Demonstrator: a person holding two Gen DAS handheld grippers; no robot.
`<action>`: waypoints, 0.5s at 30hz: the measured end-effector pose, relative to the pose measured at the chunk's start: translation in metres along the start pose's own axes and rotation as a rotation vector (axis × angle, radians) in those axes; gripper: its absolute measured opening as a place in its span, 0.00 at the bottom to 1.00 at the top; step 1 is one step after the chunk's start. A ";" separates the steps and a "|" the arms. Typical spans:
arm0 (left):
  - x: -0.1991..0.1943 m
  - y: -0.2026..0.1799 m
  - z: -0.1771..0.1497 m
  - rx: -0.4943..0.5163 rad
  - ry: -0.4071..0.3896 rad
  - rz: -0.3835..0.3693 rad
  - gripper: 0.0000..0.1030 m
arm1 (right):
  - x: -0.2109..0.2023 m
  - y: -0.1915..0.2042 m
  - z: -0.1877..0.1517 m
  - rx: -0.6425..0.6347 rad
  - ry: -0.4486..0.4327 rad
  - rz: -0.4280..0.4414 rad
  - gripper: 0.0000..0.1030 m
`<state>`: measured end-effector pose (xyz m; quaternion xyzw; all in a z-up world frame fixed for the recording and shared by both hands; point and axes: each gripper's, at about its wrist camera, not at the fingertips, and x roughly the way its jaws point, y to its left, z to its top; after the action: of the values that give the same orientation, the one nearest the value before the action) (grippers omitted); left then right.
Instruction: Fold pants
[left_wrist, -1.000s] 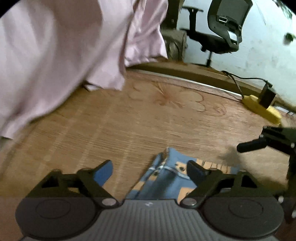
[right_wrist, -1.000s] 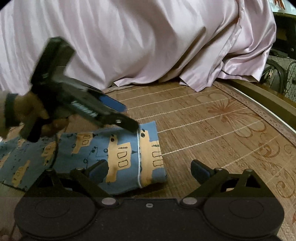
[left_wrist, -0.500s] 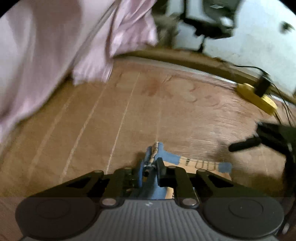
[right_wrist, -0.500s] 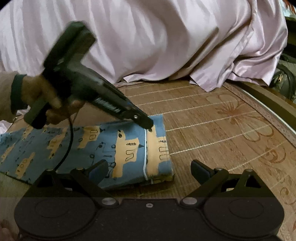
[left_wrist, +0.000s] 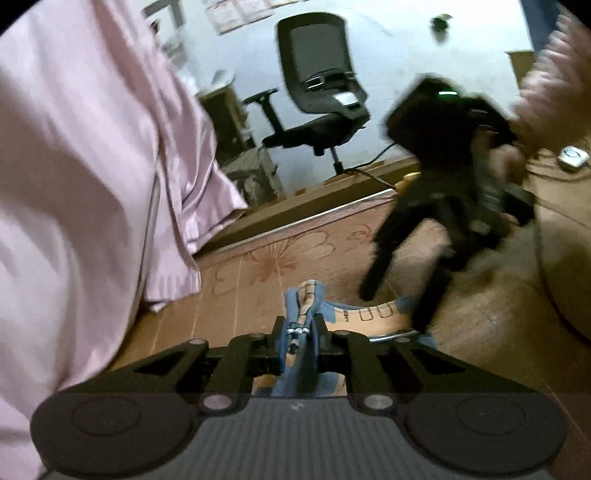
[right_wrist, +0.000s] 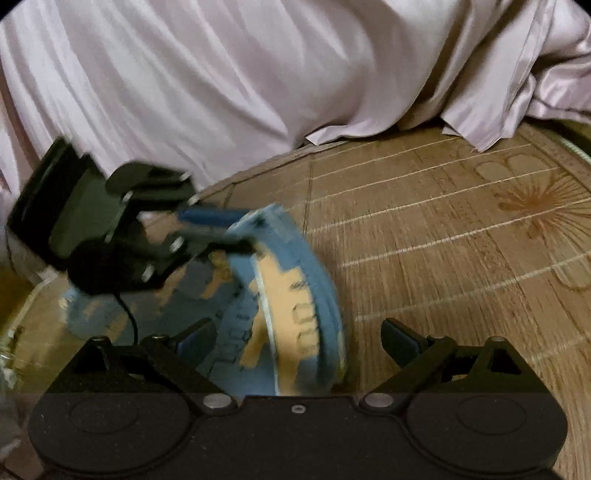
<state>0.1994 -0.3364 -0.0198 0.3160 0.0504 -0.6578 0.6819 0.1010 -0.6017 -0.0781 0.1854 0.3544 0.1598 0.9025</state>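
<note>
The pants (right_wrist: 295, 295) are soft matt cloth, blue with printed tan shapes. The mat (right_wrist: 461, 229) under them is woven from thin straw-like strips, dry and faintly rough, with pale stitching lines. The pink sheet (right_wrist: 229, 81) is smooth, satin-like cloth with a light gloss. The left gripper (left_wrist: 300, 334) and right gripper (right_wrist: 295, 341) look like matt black plastic with small shiny metal pins.

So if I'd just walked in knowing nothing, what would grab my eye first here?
Probably the blue pants with yellow cartoon prints, lifted off the woven mat in a curl, pinched at one edge by the left gripper. The right gripper hangs open just in front of them. Behind everything, a big pale pink sheet drapes down to the mat, and a black office chair stands by the far wall.
</note>
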 end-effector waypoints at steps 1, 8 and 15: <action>-0.003 -0.003 0.001 0.014 -0.010 0.003 0.13 | 0.003 -0.004 0.004 -0.001 0.008 0.018 0.93; -0.014 -0.014 0.006 0.074 -0.048 0.023 0.13 | 0.026 -0.010 0.024 -0.110 0.125 0.115 0.60; -0.009 -0.009 0.003 0.057 -0.038 0.046 0.14 | 0.021 -0.014 0.004 -0.011 0.138 0.174 0.36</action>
<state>0.1885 -0.3300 -0.0165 0.3237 0.0117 -0.6491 0.6883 0.1210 -0.6060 -0.0936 0.1991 0.3973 0.2519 0.8597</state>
